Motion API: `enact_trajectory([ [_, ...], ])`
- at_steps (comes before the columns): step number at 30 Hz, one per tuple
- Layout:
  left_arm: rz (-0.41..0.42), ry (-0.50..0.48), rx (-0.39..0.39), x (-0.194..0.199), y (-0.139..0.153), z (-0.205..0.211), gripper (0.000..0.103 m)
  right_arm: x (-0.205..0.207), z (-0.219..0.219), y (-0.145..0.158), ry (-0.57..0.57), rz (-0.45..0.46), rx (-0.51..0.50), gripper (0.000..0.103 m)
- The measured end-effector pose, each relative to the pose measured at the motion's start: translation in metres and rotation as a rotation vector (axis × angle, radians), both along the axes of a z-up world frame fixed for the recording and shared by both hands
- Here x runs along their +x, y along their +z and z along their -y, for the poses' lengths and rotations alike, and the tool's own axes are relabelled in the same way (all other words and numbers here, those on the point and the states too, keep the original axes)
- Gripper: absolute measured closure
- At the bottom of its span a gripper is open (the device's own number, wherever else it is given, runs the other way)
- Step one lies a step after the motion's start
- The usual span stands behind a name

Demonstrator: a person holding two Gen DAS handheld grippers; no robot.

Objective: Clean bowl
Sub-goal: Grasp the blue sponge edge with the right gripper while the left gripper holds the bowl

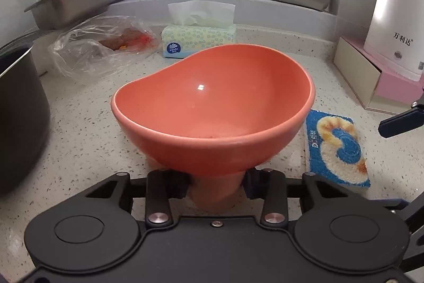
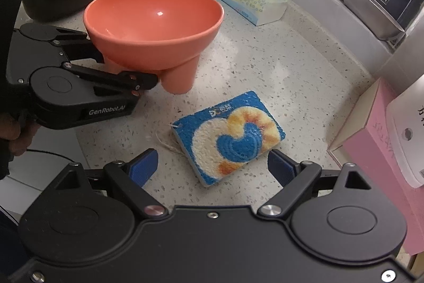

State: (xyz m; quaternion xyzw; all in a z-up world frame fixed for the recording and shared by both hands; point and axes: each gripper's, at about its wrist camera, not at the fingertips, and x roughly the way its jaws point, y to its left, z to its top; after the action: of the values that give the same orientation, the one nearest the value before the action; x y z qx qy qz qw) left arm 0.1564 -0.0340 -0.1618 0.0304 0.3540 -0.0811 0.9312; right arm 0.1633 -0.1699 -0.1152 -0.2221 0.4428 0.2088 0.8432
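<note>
The coral bowl (image 1: 212, 108) stands upright on its foot about mid table (image 1: 79, 123), mouth up. Its rim is an oval, higher at the far side, w/ the long axis running roughly left-right across the left wrist view; the low lip faces the left gripper (image 1: 216, 183). That gripper comes in low from the near side, its 2 fingers (image 1: 175, 184) either side of the bowl's narrow foot and apparently pinching it. Probably the foot is chosen because the walls flare too wide to span, and a hold there pins the bowl w/o blocking the inside.

The sponge (image 2: 229, 137), blue w/ a white and orange print, lies flat just beside the bowl towards the table's right edge, its long axis angled diagonally. The right gripper (image 2: 212, 167) hangs over it, fingers (image 2: 144, 166) spread wide at 2 opposite corners, not touching. Likely it's lined up to take the sponge for wiping while the left steadies the bowl.
</note>
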Motion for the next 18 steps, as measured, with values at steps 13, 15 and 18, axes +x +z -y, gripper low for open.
enact_trajectory([
  [13,-0.052,-0.021,0.001,0.008,0.003,-0.001,0.065,0.009,-0.008,-0.008,0.046,-0.055,-0.011,0.039],
  [15,-0.053,-0.024,0.001,0.007,0.003,-0.002,0.065,0.008,-0.01,-0.01,0.062,-0.059,-0.026,0.039],
  [18,-0.057,-0.032,0.003,0.007,0.003,-0.003,0.065,0.012,-0.008,-0.01,0.045,-0.073,-0.002,0.039],
])
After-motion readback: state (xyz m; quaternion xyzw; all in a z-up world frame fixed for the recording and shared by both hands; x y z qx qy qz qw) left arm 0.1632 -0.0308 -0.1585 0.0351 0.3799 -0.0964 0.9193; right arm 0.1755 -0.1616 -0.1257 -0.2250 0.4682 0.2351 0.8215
